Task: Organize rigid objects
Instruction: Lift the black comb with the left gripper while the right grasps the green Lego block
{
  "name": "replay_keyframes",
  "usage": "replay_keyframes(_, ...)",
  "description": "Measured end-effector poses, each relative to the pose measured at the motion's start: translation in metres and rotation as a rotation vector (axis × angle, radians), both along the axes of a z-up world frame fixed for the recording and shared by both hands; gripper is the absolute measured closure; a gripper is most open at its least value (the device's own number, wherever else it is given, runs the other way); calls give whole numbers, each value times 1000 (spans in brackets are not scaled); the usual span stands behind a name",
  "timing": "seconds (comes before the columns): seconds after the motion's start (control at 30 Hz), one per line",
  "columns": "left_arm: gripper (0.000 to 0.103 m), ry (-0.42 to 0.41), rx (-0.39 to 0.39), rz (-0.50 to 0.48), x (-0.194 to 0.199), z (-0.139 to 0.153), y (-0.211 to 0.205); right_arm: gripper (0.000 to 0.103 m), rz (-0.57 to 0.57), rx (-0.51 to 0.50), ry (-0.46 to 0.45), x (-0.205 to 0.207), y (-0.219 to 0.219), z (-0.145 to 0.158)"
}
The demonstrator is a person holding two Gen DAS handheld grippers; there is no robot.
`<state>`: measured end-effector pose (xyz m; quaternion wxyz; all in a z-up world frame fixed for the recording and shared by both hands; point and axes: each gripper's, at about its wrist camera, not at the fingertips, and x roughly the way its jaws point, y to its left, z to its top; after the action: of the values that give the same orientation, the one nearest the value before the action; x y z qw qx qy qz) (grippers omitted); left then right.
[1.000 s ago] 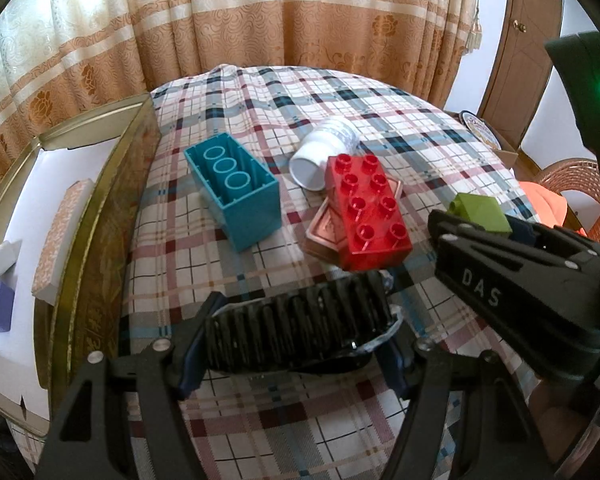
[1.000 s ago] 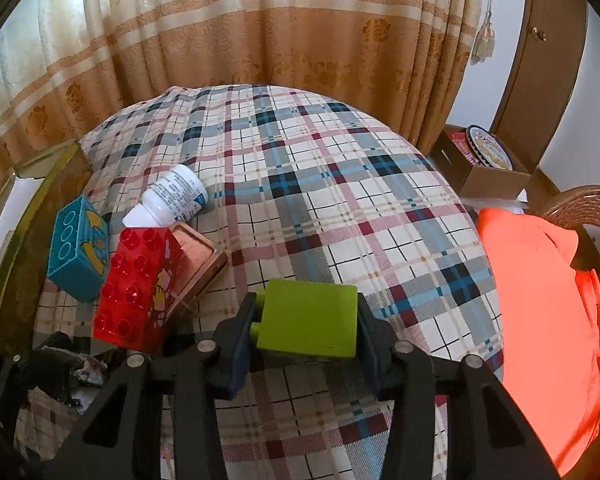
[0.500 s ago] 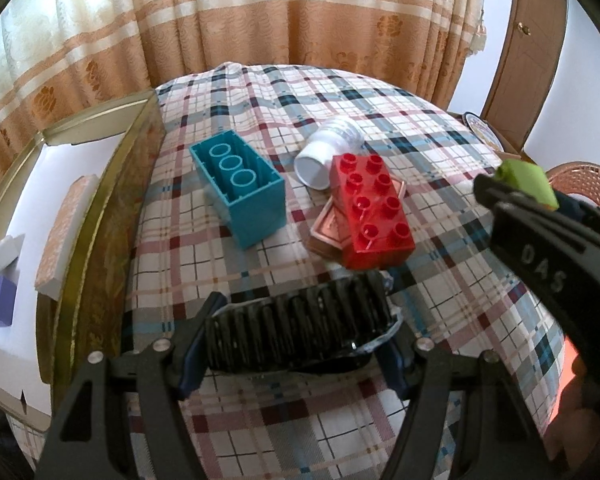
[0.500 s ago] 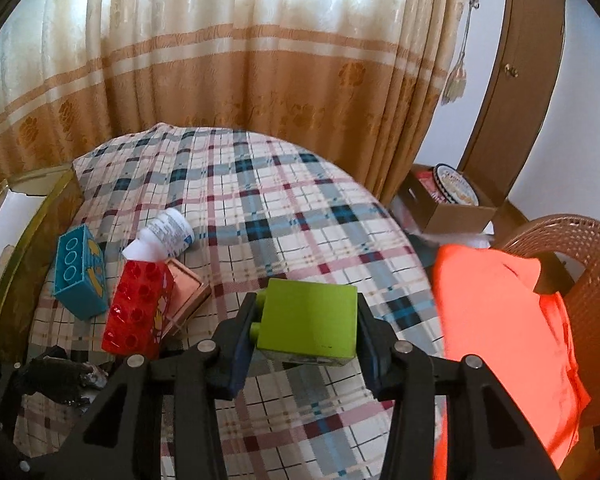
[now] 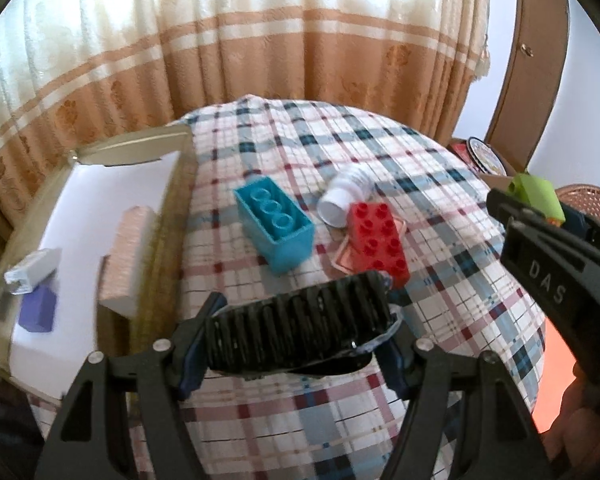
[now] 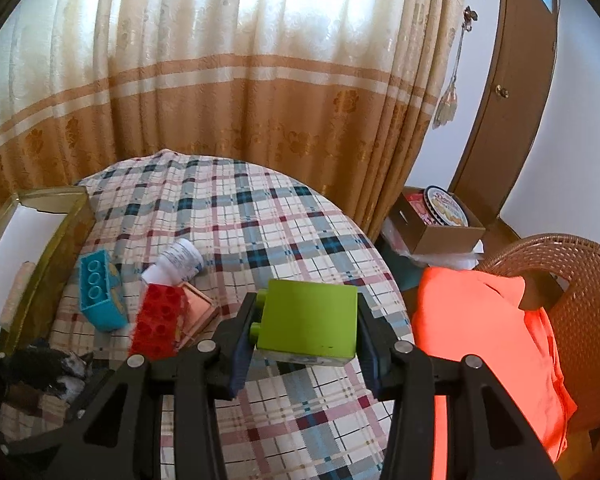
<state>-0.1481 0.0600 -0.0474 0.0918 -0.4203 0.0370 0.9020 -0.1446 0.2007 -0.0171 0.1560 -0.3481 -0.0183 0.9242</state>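
Observation:
My left gripper (image 5: pixel 296 332) is shut on a black ribbed object (image 5: pixel 300 330) and holds it above the plaid table's near edge. My right gripper (image 6: pixel 306 326) is shut on a green brick (image 6: pixel 308 322), held high above the table; the brick also shows in the left wrist view (image 5: pixel 536 196). On the plaid cloth lie a teal brick (image 5: pixel 276 228), a red brick (image 5: pixel 376 240) resting on a pink flat box (image 5: pixel 346 260), and a white bottle (image 5: pixel 344 196) on its side.
A gold-rimmed open box (image 5: pixel 160 240) with a white lining stands left of the table and holds a pink patterned box (image 5: pixel 126 256), a purple block (image 5: pixel 40 308) and a small white box (image 5: pixel 34 270). An orange cloth on a wicker chair (image 6: pixel 488 340) is at the right, a cardboard box (image 6: pixel 440 224) behind.
Both grippers have risen, so the table looks smaller and farther. The right gripper with the green brick has lifted most. The left gripper has drifted up and left with the black object.

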Motion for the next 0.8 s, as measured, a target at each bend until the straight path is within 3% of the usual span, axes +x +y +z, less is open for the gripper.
replay_keyframes(0.33,33,103,-31,93,6,39,-42,55,75,13,32,-2,-35,22)
replay_keyframes(0.8,33,163,-124,363,7,59,-137,55,290,-37,71,-17,-124,38)
